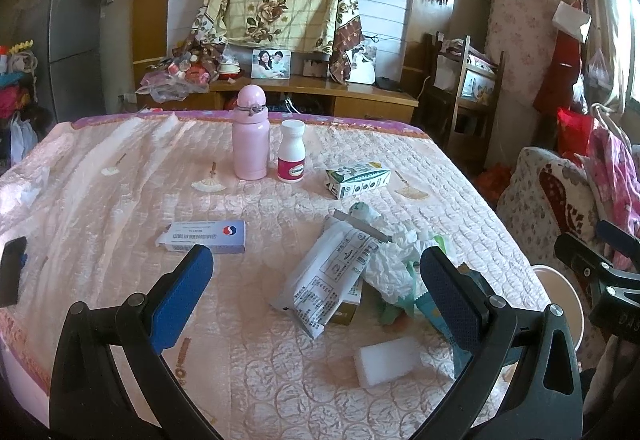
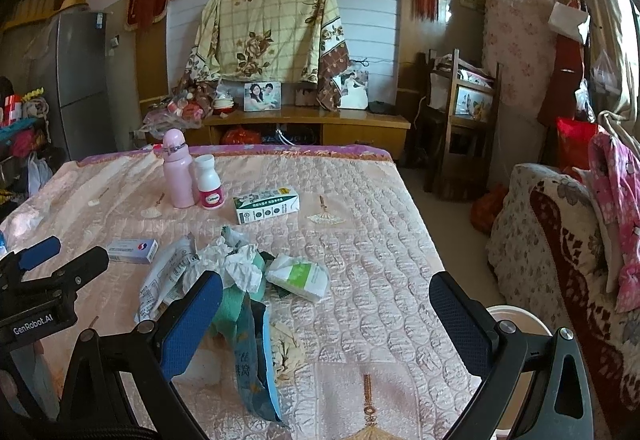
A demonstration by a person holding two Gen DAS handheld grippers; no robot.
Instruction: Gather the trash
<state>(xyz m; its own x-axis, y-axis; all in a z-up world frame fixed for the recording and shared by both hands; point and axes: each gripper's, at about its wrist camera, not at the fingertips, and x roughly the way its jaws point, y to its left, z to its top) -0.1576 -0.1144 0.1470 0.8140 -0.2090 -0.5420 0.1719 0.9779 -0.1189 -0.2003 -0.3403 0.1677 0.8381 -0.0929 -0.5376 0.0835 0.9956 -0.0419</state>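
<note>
1. My left gripper [image 1: 316,272] has its fingers spread wide, holding nothing.
2. My right gripper [image 2: 326,304] likewise gapes, holding nothing.
3. The trash pile [image 2: 236,268] lies on the bed [image 2: 380,240], at ten o'clock from my right fingers.

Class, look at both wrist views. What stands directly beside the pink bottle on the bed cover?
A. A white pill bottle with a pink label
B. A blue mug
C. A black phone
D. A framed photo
A: the white pill bottle stands upright just to the right of the pink bottle on the bed cover.
</note>
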